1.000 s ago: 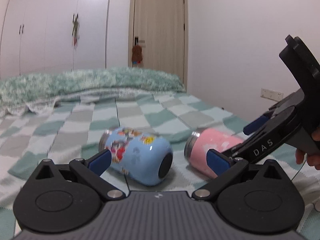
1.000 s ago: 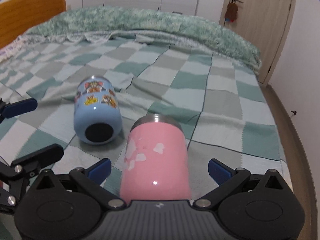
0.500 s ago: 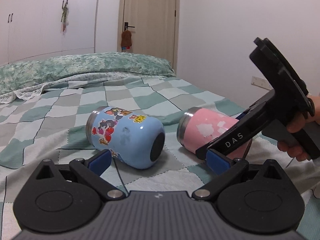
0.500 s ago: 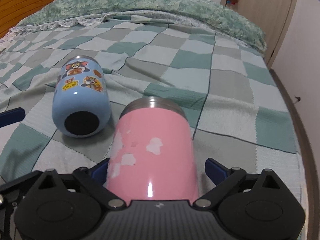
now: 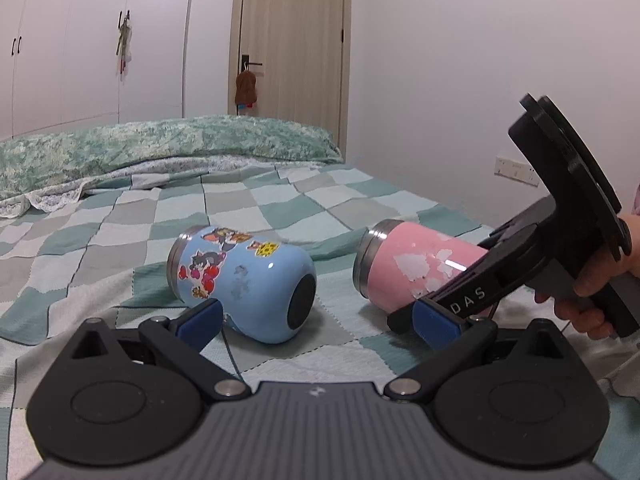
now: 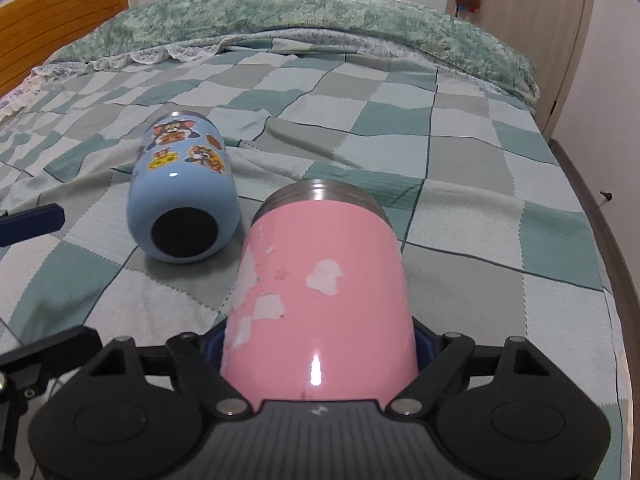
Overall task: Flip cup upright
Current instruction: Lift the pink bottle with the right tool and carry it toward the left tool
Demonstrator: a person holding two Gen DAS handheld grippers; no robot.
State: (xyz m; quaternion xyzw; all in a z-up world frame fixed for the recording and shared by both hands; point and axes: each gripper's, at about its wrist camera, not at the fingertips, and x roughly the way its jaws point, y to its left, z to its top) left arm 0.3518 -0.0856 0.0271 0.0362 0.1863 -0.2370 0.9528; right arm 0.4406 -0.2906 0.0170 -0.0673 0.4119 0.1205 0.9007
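Observation:
Two cups lie on their sides on the checkered bed cover (image 6: 460, 184). The pink cup (image 6: 320, 300) with worn white patches has its steel rim pointing away from my right gripper (image 6: 320, 344), whose blue pads are closed on its base end. It also shows in the left wrist view (image 5: 404, 264), with the right gripper (image 5: 432, 316) around it. The blue cartoon-sticker cup (image 5: 244, 280) lies just ahead of my left gripper (image 5: 318, 322), which is open and empty, black base toward me. The blue cup also shows in the right wrist view (image 6: 184, 188).
A green quilt (image 6: 320, 20) is bunched along the far end of the bed. A wooden headboard (image 6: 52, 28) stands at the far left, a door (image 5: 292, 52) and wardrobes (image 5: 92, 40) behind. The bed edge (image 6: 592, 216) runs along the right.
My right gripper has moved forward around the pink cup and closed on its base end. The left gripper has shifted a little; the blue cup has not moved.

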